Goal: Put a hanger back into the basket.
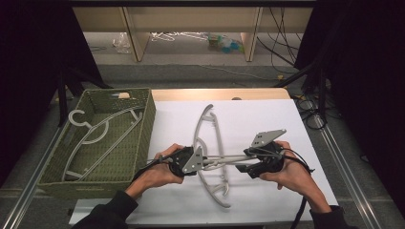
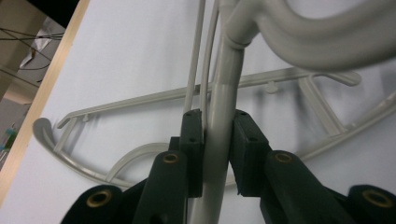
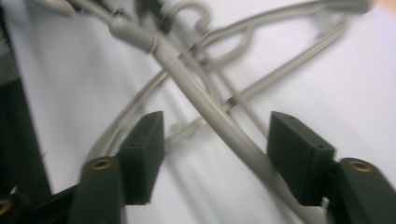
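Observation:
Two grey plastic hangers lie crossed on the white table (image 1: pixel 267 119). One hanger (image 1: pixel 213 125) rests flat and curves from far to near. The other hanger (image 1: pixel 224 160) lies across it, between my two grippers. My left gripper (image 1: pixel 201 162) is shut on this hanger's thick rod (image 2: pixel 225 93), with the pads (image 2: pixel 192 140) pressing both sides. In the left gripper view the flat hanger (image 2: pixel 163 95) lies beyond the jaws. My right gripper (image 1: pixel 247 163) is open. In its own view that gripper (image 3: pixel 217 140) has the grey rod (image 3: pixel 205 109) passing between the jaws, touching neither pad.
A green woven basket (image 1: pixel 145 126) stands at the table's left and holds another grey hanger (image 1: pixel 95 131). The wooden table edge (image 1: pixel 219 93) runs along the far side. Dark curtains and stand legs flank both sides.

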Tool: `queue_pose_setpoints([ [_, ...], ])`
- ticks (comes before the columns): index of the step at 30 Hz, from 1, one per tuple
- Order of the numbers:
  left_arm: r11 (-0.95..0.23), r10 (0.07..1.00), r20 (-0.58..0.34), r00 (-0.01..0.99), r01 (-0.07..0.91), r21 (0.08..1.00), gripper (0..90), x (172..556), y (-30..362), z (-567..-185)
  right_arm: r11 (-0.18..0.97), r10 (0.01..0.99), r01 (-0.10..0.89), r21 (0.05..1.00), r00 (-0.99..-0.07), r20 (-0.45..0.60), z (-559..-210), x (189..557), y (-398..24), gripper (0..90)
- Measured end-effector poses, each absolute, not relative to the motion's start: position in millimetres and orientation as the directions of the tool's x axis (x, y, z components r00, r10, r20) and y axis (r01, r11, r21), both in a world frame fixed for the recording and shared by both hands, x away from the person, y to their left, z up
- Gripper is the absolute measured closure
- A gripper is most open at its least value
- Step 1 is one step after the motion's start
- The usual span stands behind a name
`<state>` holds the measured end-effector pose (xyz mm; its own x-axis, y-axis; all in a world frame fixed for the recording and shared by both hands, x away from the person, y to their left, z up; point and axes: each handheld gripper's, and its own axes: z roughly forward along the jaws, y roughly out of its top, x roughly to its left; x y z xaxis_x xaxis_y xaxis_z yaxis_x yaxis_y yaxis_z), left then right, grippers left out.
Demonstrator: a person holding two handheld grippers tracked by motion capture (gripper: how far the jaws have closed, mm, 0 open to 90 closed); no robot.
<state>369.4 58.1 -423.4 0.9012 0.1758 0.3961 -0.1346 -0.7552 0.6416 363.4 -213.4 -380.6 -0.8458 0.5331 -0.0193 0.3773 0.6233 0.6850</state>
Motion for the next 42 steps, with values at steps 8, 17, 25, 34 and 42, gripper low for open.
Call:
queue_pose_setpoints([
  [8, -0.687, 0.366, 0.244, 0.898, 0.084, 0.722, 79.1, 387.9, 68.5, -411.2, 0.569, 0.576, 0.364, 0.737, -0.817, -0.042, -363.9, 358.6, -218.7, 33.5],
  [17, -0.464, 0.525, -0.077, 0.848, 0.362, 0.808, 79.0, 393.6, 87.6, -390.4, 0.583, 0.540, 0.366, 0.726, -0.842, -0.009, -376.2, 341.3, -210.0, 33.6],
  [25, -0.322, 0.555, -0.212, 0.805, 0.442, 0.837, 79.1, 387.1, 111.8, -368.2, 0.578, 0.527, 0.381, 0.721, -0.849, 0.026, -389.0, 332.9, -210.6, 33.7],
  [34, -0.238, 0.557, -0.261, 0.789, 0.453, 0.859, 79.2, 368.8, 138.7, -334.4, 0.591, 0.505, 0.378, 0.712, -0.862, 0.039, -397.4, 330.3, -206.8, 33.3],
  [42, -0.145, 0.562, -0.319, 0.764, 0.470, 0.871, 79.1, 365.7, 170.8, -299.7, 0.586, 0.507, 0.387, 0.712, -0.861, 0.050, -400.1, 327.8, -207.6, 32.0],
])
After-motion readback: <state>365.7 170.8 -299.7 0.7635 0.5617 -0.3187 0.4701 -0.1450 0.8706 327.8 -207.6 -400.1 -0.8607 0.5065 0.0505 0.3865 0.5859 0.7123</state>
